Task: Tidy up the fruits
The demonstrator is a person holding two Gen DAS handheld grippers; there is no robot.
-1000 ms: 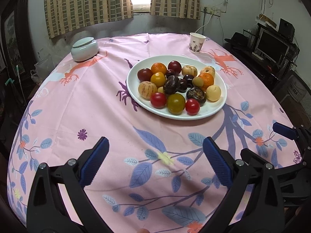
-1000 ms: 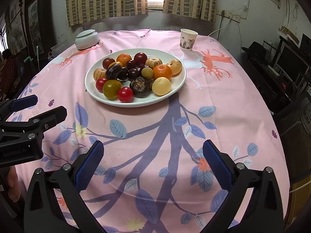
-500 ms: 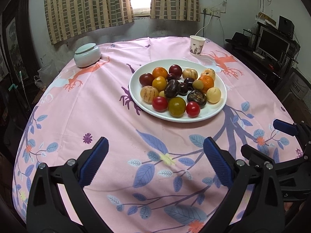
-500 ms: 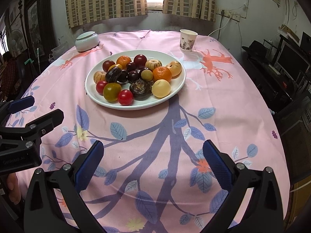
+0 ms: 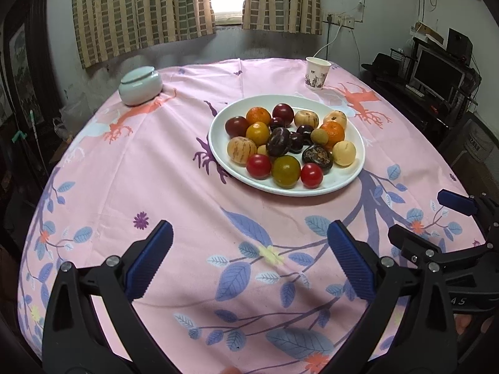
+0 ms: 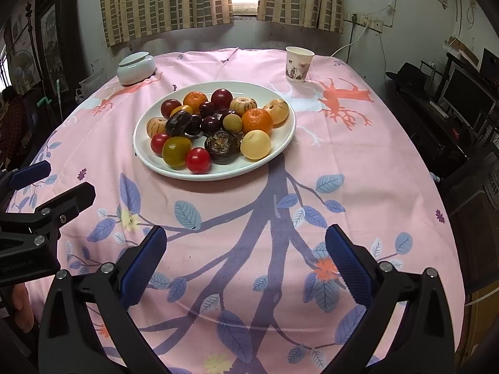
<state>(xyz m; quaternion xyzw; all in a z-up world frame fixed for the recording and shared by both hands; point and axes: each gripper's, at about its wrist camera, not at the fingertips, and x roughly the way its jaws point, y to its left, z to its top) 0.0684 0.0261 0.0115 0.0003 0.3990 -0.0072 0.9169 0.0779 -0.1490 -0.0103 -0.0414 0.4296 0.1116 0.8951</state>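
**Both tongs wide open, fruit piled on the white plate**

Right now the left gripper (image 5: 249, 243) hangs above the near part of the pink tablecloth (image 5: 174, 162), its two blue-padded fingers spread far apart with nothing between them. Likewise the right gripper (image 6: 244, 246) hovers over the near cloth, fingers splayed wide and empty. Each one shows at the edge of the other's view: the right one at the far right of the left camera, the left one at the far left of the right camera.

All the fruit sits on one white plate (image 5: 343, 180) near the middle of the table, well apart from both grippers. Along the plate's near edge lie a red tomato (image 5: 258, 166), a green-brown tomato (image 5: 286, 171) and a second red tomato (image 5: 311, 175), close together in a row. A pale yellow round fruit (image 5: 344, 153) rests at the right end, beside a dark wrinkled fruit (image 5: 317, 156). Two oranges (image 5: 258, 116) and several dark plums (image 5: 283, 112) fill the back and centre, with striped pale fruits (image 5: 242, 151) among them.

Beyond the plate, a paper cup (image 5: 317, 73) stands upright near the far right edge of the cloth, and a pale lidded jar (image 5: 140, 85) sits at the far left. Checked curtains (image 5: 140, 9) hang behind the table.
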